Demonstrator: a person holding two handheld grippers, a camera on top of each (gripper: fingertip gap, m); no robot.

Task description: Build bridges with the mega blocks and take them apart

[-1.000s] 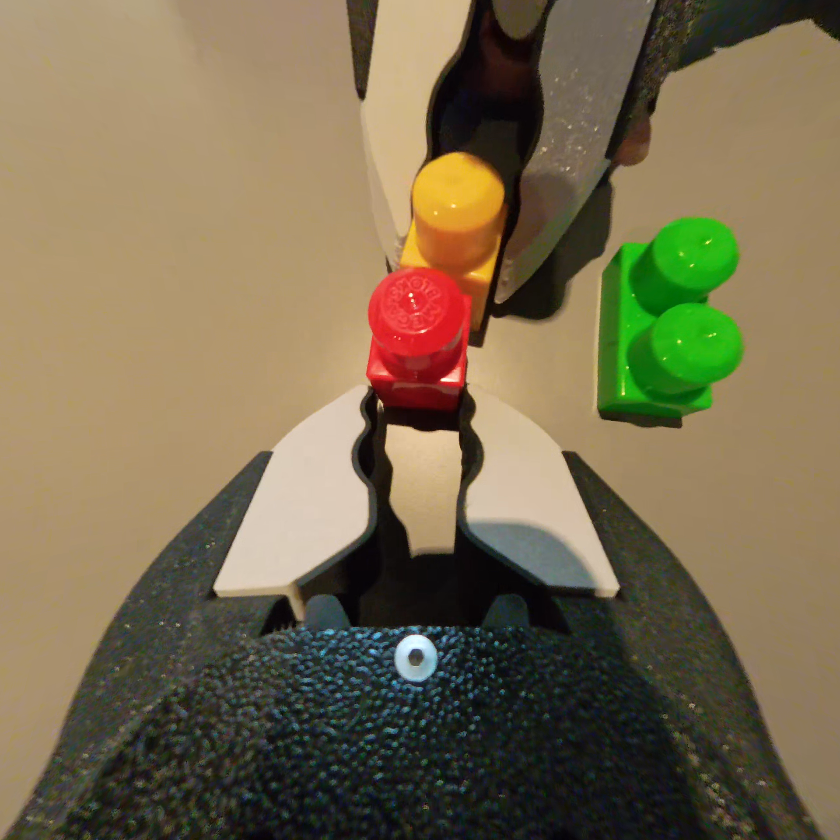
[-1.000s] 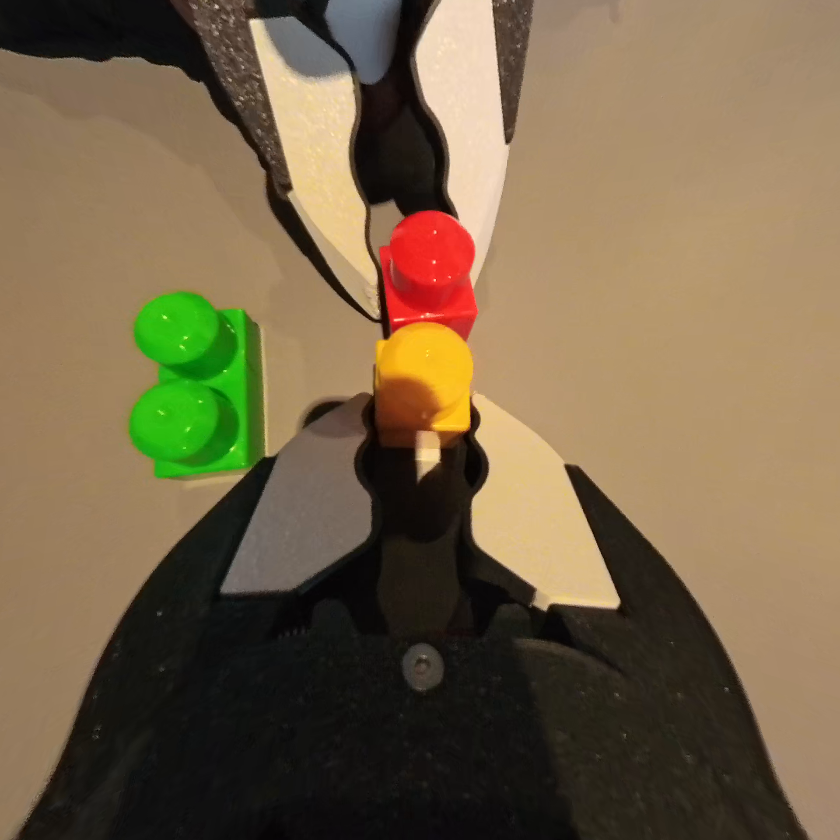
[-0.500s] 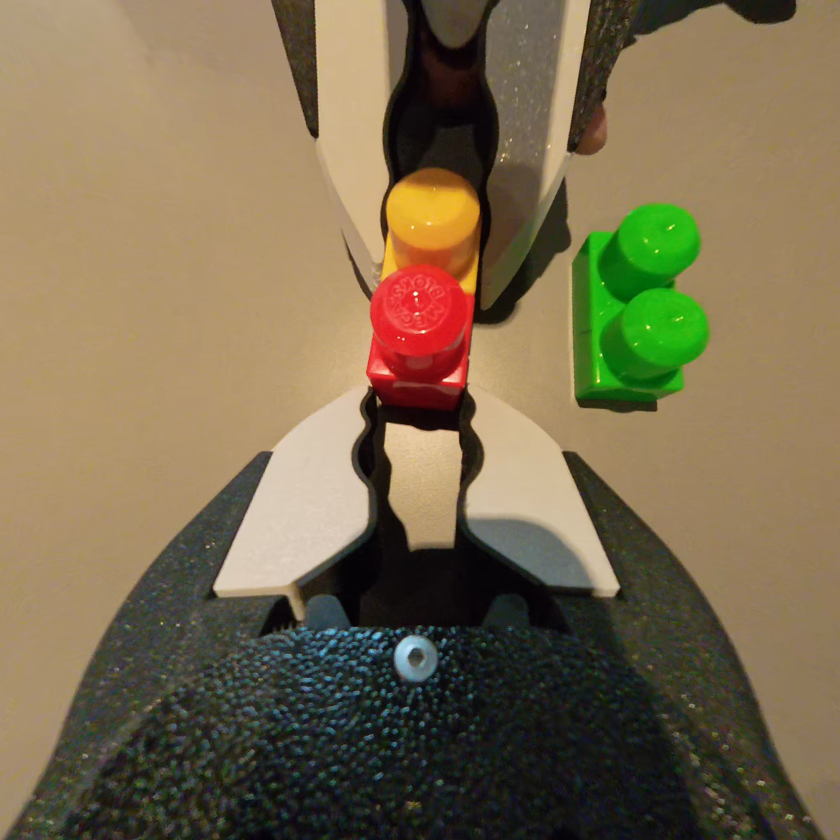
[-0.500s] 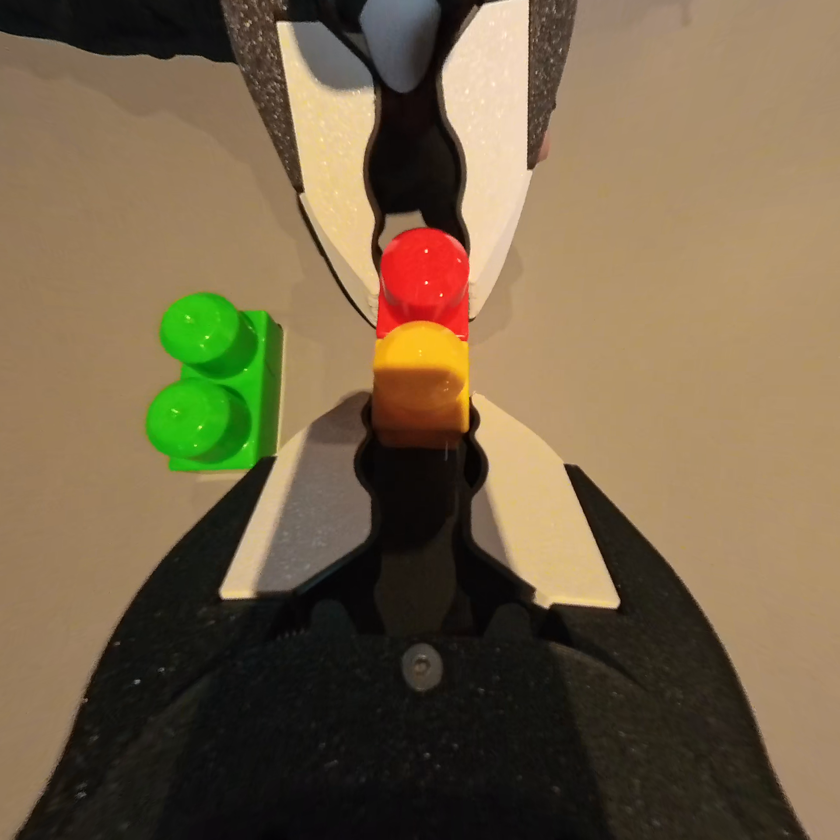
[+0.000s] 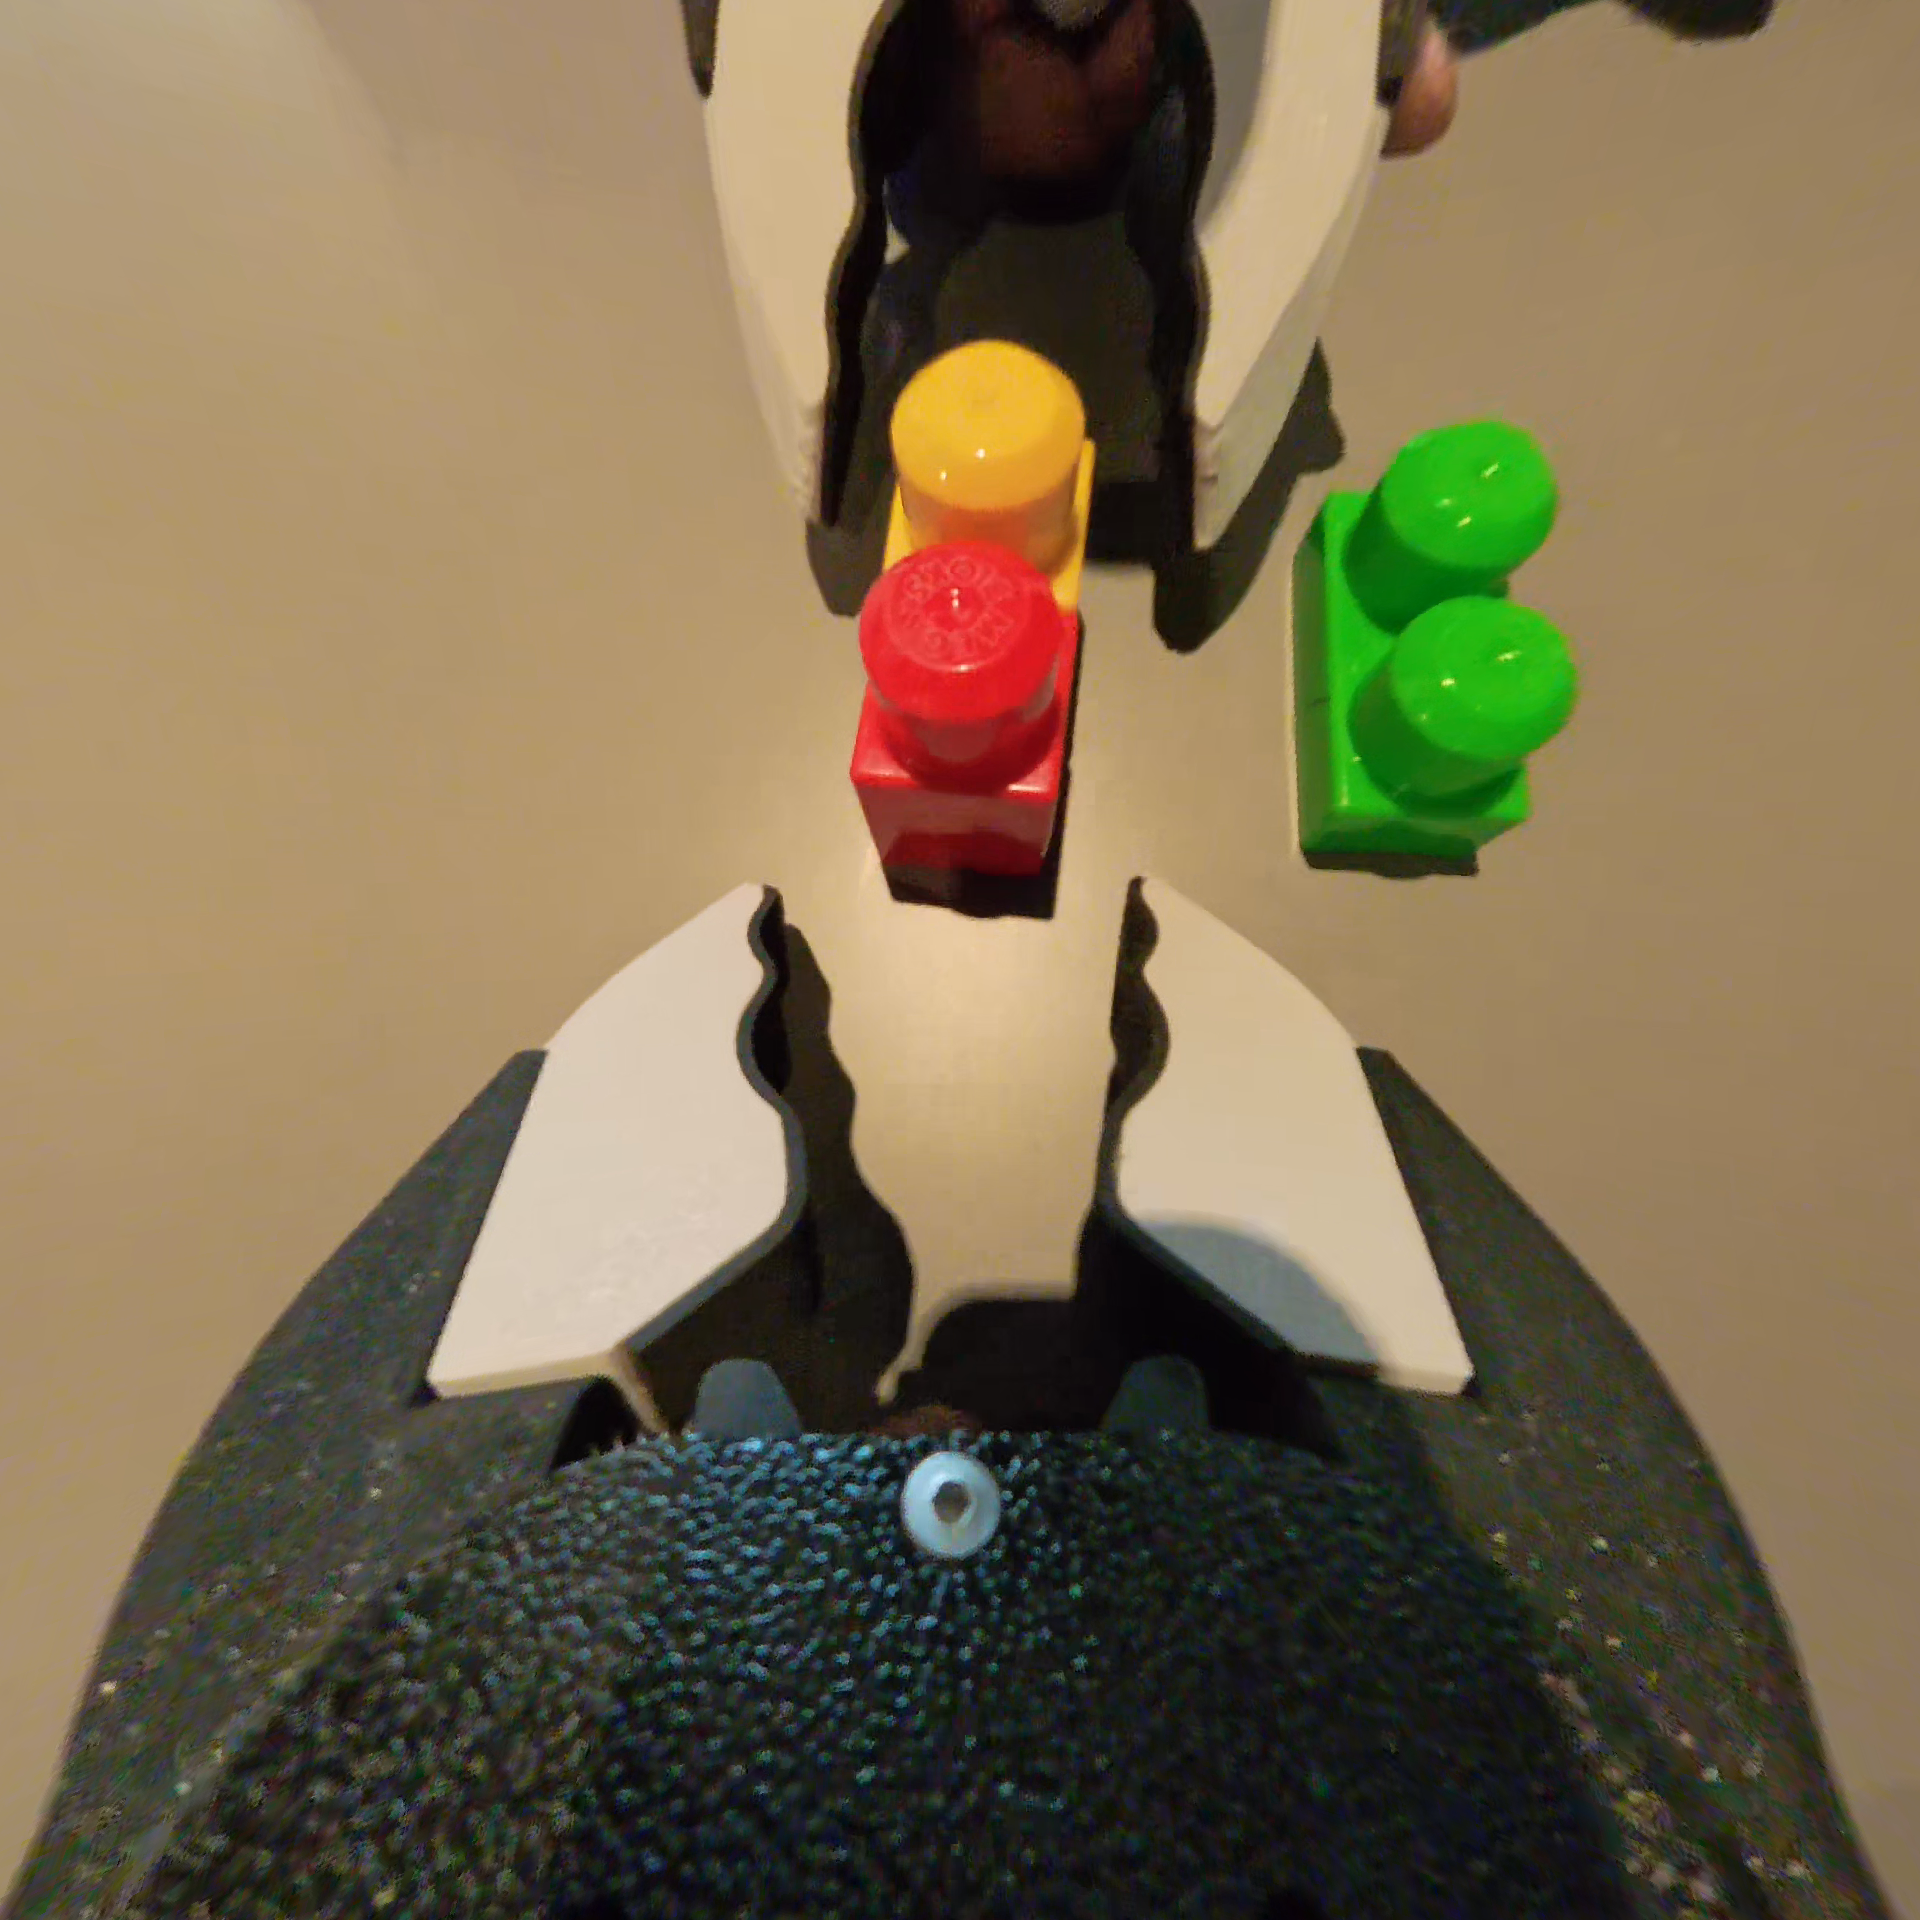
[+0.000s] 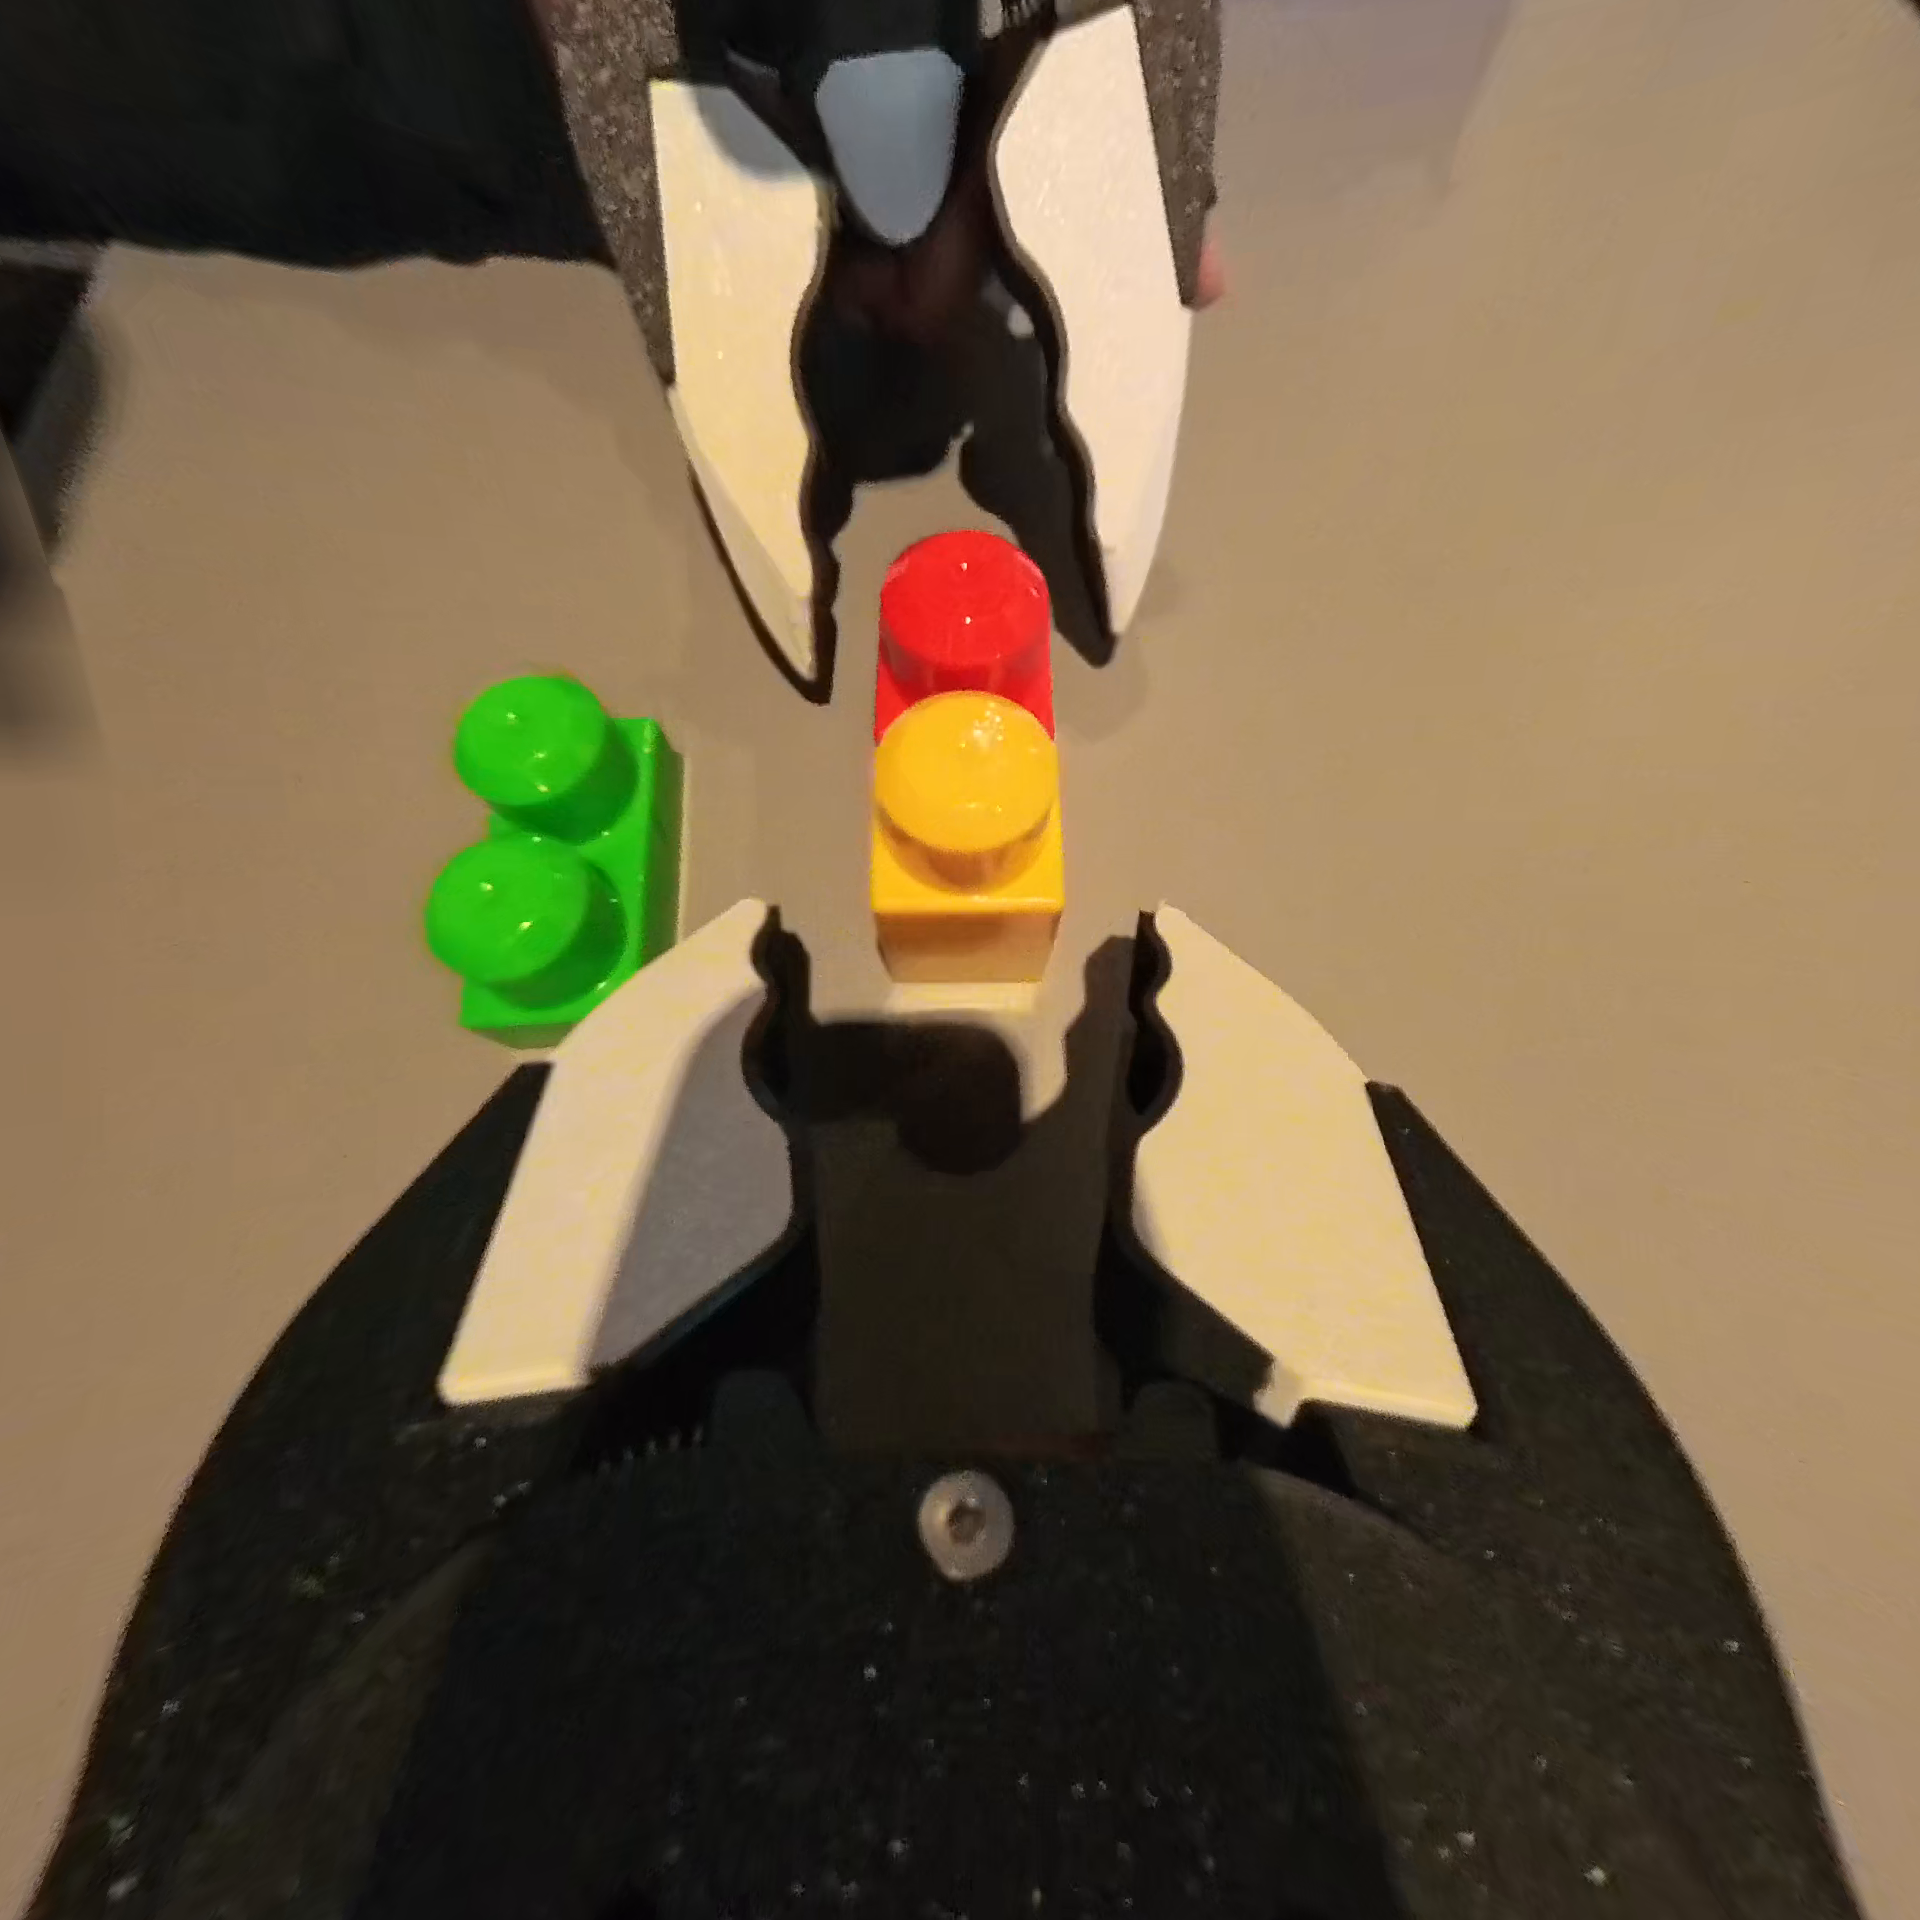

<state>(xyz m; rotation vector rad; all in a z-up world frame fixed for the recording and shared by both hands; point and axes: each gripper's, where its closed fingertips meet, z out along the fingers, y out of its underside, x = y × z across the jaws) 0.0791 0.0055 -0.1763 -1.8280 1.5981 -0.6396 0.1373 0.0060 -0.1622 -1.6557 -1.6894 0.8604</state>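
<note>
A red one-stud block [image 5: 961, 717] and a yellow one-stud block [image 5: 987, 468] stand side by side and touching on the beige table. A green two-stud block [image 5: 1423, 655] lies to their right in the left wrist view and to their left in the right wrist view [image 6: 561, 852]. My left gripper [image 5: 951, 899] is open, just short of the red block, holding nothing. My right gripper [image 6: 961, 920] is open, just short of the yellow block [image 6: 966, 842], holding nothing. The two grippers face each other across the pair; the red block [image 6: 964, 623] stands behind the yellow one.
The beige table [image 5: 364, 623] stretches on all sides of the blocks. A dark sleeve [image 6: 260, 135] and a person's fingertip [image 5: 1418, 83] show behind the opposite gripper. My hands' fingertips stand some 7 cm from each other.
Both grippers have opened and let go of their blocks, then drawn back a little. The red and yellow blocks now stand free on the table, pressed together.
</note>
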